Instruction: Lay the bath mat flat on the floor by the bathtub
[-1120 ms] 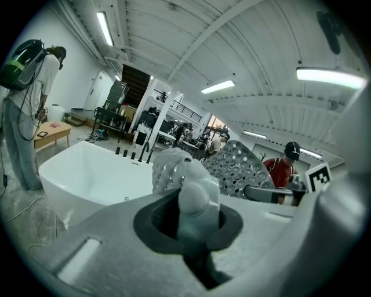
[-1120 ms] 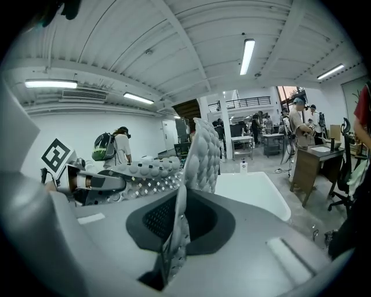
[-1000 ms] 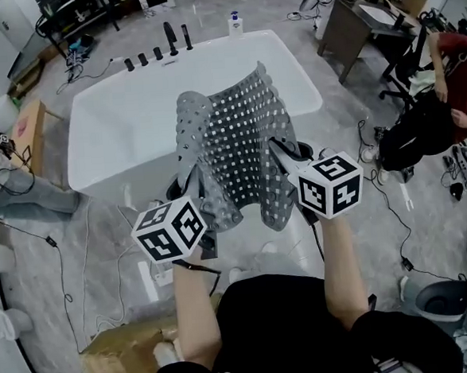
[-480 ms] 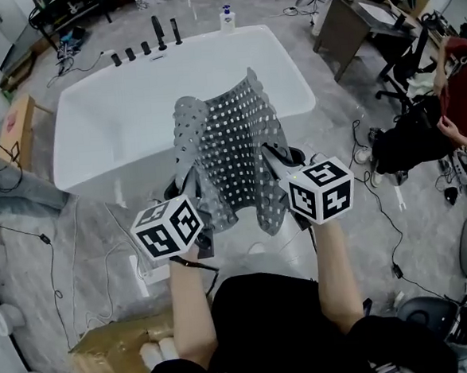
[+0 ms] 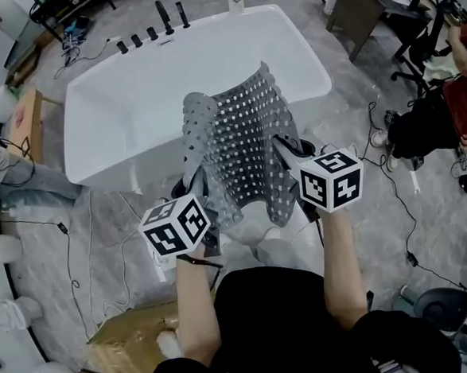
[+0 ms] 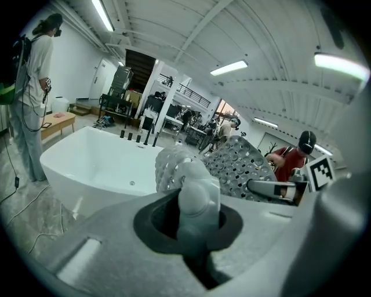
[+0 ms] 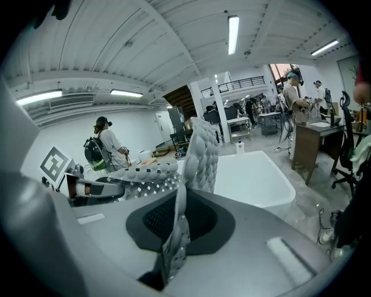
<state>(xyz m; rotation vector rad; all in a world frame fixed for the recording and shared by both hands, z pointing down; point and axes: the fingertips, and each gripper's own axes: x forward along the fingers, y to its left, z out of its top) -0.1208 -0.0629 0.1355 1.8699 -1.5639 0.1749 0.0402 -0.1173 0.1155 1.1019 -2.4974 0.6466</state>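
Bath mat (image 5: 242, 141): grey and perforated. It is held in the air, clear of the floor (image 5: 101, 231), and sags in folds between the two tools. It hangs over the near rim of the white bathtub (image 5: 124, 109), which lies at twelve o'clock from the person.

Left gripper (image 5: 195, 184): the jaws are clenched on a bunched fold at the mat's seven o'clock corner.

Right gripper (image 5: 285, 150): the jaws are clamped on the mat's thin edge at its four o'clock side.

A cardboard box (image 5: 129, 348) is noted on the floor at seven o'clock. Dark taps (image 5: 159, 27) are noted on the tub's far rim.
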